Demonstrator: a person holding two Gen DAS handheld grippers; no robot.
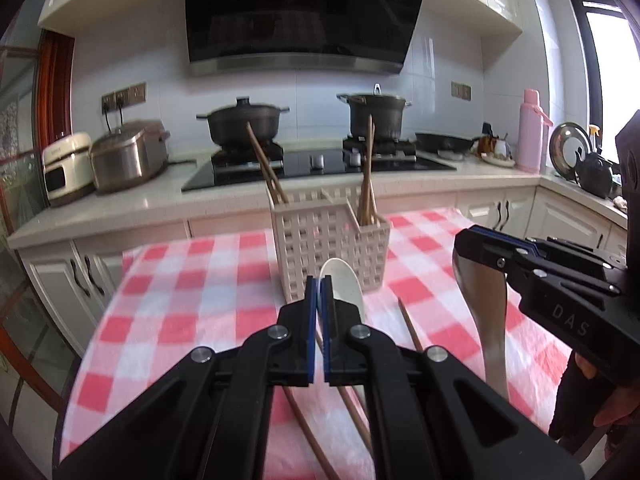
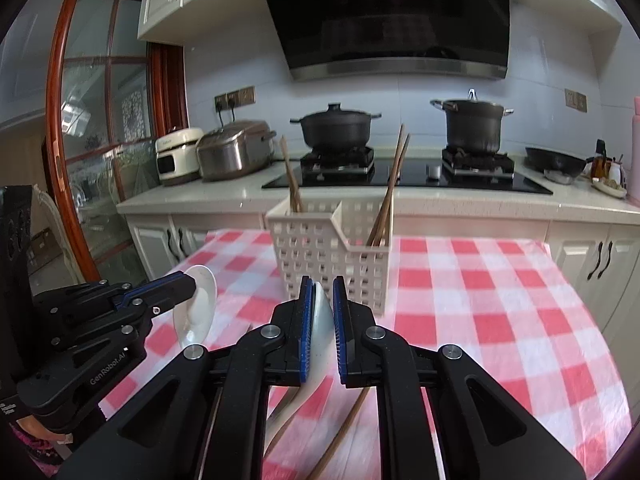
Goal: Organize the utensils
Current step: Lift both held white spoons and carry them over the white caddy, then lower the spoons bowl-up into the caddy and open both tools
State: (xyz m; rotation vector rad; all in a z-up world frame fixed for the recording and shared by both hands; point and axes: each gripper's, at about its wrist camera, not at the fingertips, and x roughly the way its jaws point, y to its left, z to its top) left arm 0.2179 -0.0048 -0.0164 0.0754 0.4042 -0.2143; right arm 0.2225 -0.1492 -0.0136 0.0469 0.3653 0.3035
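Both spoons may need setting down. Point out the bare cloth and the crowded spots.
Free: the checked tablecloth right of the utensil basket, out to the table's right edge, and the cloth left of the basket. Crowded: the near strip in front of the basket, where loose chopsticks lie under both hand-held grippers, left and right.

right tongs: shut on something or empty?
Shut on a white spoon: right tongs pinch its bowl, handle hanging below.

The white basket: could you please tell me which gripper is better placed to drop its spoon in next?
Probably the right gripper. Shut on a grey-looking spoon, it sits nearer the rim height of the basket. The left gripper, shut on a white spoon, sits lower. The margin is small.
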